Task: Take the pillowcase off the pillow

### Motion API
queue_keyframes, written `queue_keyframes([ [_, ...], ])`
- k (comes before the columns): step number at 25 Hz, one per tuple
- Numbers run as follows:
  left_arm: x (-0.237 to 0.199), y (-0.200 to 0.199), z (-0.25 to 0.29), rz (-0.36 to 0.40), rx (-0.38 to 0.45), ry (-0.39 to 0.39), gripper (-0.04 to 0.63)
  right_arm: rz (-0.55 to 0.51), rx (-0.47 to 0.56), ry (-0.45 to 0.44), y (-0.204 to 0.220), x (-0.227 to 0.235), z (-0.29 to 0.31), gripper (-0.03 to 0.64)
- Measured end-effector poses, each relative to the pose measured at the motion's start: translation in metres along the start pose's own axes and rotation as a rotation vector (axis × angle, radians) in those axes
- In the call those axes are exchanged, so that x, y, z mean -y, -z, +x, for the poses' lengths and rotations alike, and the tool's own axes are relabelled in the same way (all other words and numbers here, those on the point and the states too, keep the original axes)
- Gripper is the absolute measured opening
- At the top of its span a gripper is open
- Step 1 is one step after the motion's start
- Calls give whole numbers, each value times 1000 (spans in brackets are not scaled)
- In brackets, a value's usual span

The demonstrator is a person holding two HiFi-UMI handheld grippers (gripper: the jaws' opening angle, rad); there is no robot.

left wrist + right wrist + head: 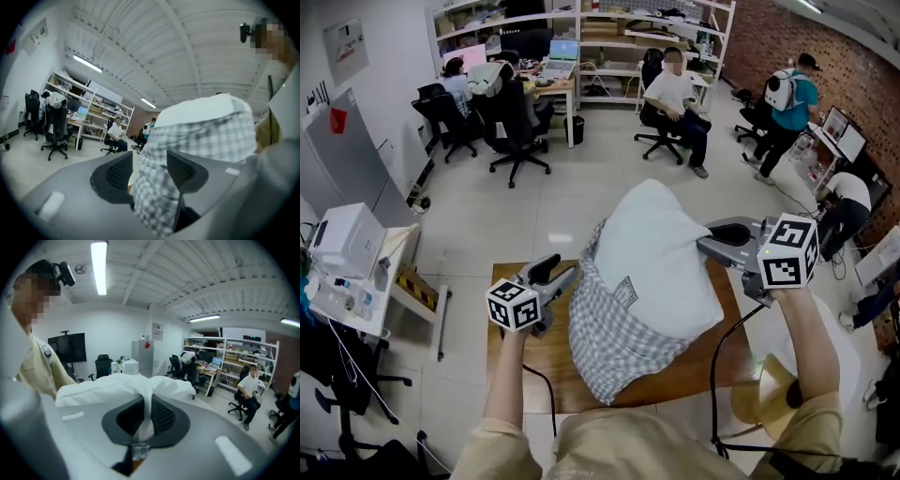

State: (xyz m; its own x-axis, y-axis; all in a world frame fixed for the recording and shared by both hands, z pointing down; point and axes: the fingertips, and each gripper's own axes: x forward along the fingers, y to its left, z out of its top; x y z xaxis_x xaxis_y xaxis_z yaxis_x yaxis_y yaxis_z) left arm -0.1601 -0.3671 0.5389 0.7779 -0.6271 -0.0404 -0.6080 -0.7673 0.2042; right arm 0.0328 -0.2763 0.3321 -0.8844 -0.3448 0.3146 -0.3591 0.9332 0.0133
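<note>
A white pillow (661, 248) is held up, tilted, above the wooden table (698, 370), with its bare upper part rising over the table's far edge. Only the lower part of the pillow is covered by a grey-and-white checked pillowcase (609, 342). The bunched folds of the pillowcase hang toward the table's near edge and appear to rest on the wood, though that contact cannot be made out for certain.

The right gripper (146, 417) is seen over the table's far right corner. Its jaws are closed tight on a pinch of the pillow's white cloth, which is drawn up in a narrow fold between the pads (161, 417).

The left gripper (149, 171) is held over the table's left side and is pointed level at the pillowcase. Its jaws stand moderately apart, with checked cloth hanging between them. A sliver of the table's brown wood is seen between the cloth and one jaw, so nothing is clamped.

Beyond the table's far edge, office chairs (517, 127), shelves (609, 37) and a seated person (675, 98) are seen.
</note>
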Motion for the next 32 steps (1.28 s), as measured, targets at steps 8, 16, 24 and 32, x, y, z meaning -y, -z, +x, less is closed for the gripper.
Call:
queue_keyframes([
  [8, 233, -35, 0, 146, 41, 198, 206, 121, 65, 47, -8, 45, -6, 12],
  [16, 220, 0, 40, 189, 13, 32, 18, 183, 94, 40, -21, 56, 5, 12],
  [24, 177, 184, 21, 223, -244, 3, 6, 351, 199, 15, -14, 65, -3, 11],
  [32, 166, 171, 13, 158, -196, 103, 19, 294, 195, -53, -10, 53, -3, 11],
])
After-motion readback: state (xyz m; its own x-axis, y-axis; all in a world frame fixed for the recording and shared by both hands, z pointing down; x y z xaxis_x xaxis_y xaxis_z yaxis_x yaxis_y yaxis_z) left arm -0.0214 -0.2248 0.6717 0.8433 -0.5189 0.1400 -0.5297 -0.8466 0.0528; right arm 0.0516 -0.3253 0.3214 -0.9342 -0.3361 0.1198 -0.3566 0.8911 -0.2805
